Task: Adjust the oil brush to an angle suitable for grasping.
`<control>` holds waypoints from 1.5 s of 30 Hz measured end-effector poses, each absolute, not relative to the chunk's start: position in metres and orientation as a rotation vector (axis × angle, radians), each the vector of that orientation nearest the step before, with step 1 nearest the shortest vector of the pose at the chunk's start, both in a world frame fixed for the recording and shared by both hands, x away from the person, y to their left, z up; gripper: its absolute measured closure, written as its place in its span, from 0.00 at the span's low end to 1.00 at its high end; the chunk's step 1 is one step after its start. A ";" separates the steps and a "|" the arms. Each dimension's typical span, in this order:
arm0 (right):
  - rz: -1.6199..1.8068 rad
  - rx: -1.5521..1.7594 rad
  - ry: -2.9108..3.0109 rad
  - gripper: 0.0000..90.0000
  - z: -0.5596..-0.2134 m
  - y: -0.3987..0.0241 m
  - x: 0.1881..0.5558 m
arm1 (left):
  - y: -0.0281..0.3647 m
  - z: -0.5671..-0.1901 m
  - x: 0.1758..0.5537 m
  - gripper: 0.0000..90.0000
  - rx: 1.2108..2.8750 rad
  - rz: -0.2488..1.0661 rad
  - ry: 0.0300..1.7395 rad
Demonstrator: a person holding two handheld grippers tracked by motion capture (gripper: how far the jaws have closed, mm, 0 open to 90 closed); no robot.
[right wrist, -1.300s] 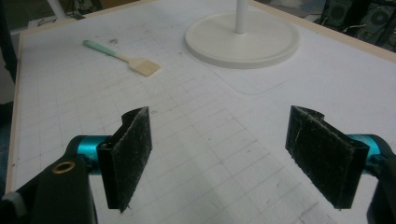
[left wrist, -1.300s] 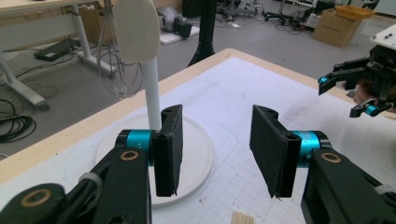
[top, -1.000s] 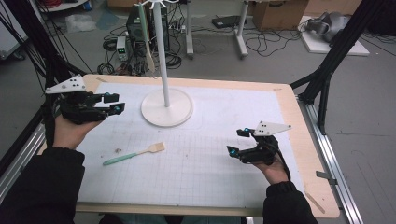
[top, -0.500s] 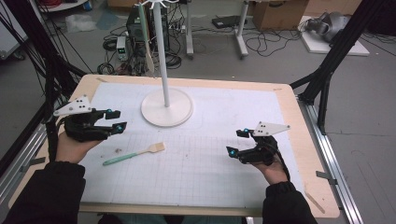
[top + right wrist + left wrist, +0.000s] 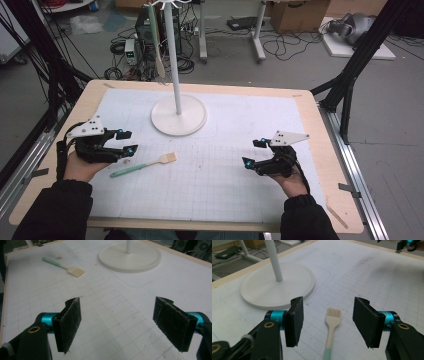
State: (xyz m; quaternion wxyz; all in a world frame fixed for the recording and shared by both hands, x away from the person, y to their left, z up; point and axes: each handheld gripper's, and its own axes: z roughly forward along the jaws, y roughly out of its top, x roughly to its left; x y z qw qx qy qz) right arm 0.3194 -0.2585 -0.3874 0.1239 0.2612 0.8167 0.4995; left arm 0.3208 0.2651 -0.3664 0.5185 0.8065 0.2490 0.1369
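1. The left tool (image 5: 117,142) sits low over the white gridded mat at the left side of the desk (image 5: 320,150), held from behind by the person's left hand (image 5: 80,167). Its jaws have just been opening and stand apart with nothing pressed between the pads.

2. Just beside that tool lies the brush (image 5: 145,165), flat on the mat, its green handle end toward the left tool and its pale bristle head pointing toward the middle of the desk. In the left gripper view the brush (image 5: 331,325) runs up the gap between the two pads, touching neither. The gap is lined up on the handle, so I judge this to be an approach for a pick-up along the narrow handle rather than at the wider head.

3. Behind the brush stands the white stand (image 5: 178,115), a round base with a thin pole rising from it. A long pale utensil (image 5: 159,50) hangs near its top, which suggests the stand is there to hang such tools, and the brush may be meant for it.

4. The right tool (image 5: 255,152) rests near the right side of the mat, well apart from the brush and the stand. Its jaws are wide apart and empty in the right gripper view, seemingly waiting out of the way.
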 end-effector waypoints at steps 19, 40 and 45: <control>1.448 0.762 2.403 0.24 -0.390 -0.257 0.319 | 0.270 -0.405 0.330 0.55 2.054 0.253 0.611; 1.426 0.774 2.429 0.23 -0.397 -0.255 0.321 | 0.258 -0.434 0.337 0.66 2.210 0.211 0.632; 1.426 0.769 2.431 0.23 -0.398 -0.255 0.321 | 0.255 -0.436 0.337 0.70 2.221 0.198 0.620</control>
